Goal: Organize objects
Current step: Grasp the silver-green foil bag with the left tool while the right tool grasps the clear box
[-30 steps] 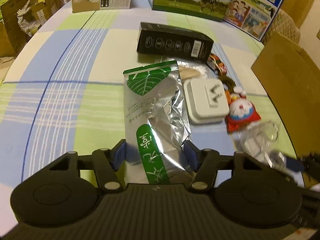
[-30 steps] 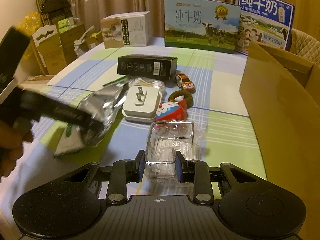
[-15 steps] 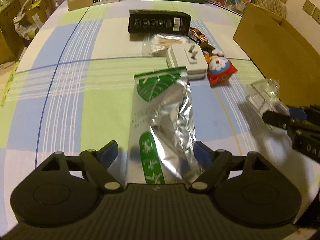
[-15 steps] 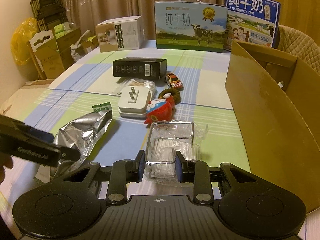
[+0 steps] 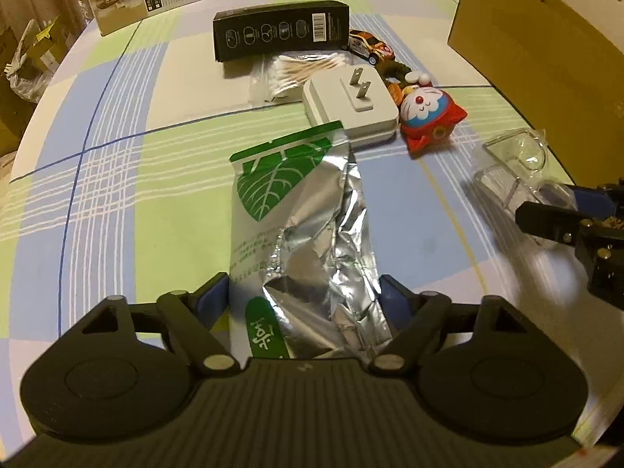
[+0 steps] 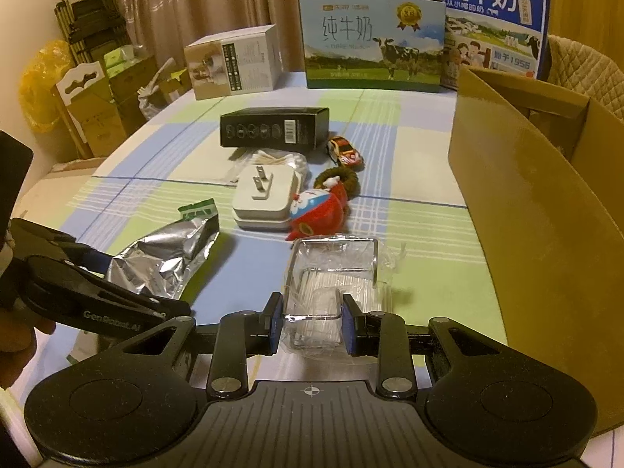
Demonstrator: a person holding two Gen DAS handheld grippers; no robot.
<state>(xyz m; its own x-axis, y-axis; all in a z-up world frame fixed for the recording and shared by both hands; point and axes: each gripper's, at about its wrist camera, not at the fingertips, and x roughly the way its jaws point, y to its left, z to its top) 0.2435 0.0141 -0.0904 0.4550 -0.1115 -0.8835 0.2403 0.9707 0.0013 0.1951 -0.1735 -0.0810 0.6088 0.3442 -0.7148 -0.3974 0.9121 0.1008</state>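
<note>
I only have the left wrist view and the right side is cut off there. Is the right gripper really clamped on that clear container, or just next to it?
Observer: Clamped. In the right wrist view the right gripper has both pads pressed against the near end of the clear plastic case.
Operator: Good. I see only a brown wall on my right. Is that an open box?
Observer: Yes, the cardboard box is open at the top, and its inner far wall shows. Its bottom is hidden.
Operator: Is the case touching that box?
Observer: No, a strip of tablecloth shows between them.
</note>
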